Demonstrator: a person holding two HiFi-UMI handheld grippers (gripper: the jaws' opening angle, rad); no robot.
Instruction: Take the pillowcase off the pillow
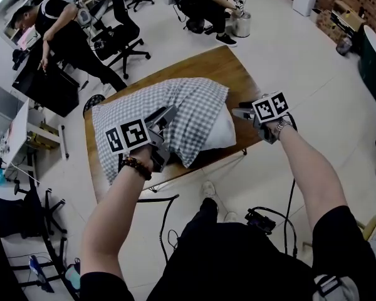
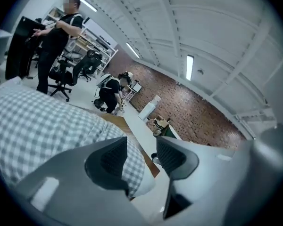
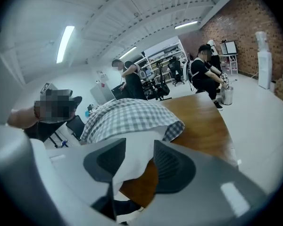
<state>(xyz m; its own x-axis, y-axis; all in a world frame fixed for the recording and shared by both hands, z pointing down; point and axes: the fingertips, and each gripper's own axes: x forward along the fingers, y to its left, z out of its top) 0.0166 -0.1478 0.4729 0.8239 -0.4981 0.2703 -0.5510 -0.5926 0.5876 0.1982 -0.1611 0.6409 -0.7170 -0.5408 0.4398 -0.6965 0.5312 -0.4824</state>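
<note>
**Nothing gripped yet**

The grey-and-white checked cloth pillowcase [image 1: 175,111] covers most of the soft white pillow [image 1: 222,133], whose bare end pokes out. The left gripper [image 1: 165,119] hangs over the pillow, jaws spread and empty. It should pinch the checked hem while the right gripper [image 1: 243,113], also spread, pins the bare corner. Only the right gripper view puts that corner between its jaws, perhaps merely behind them.
</note>
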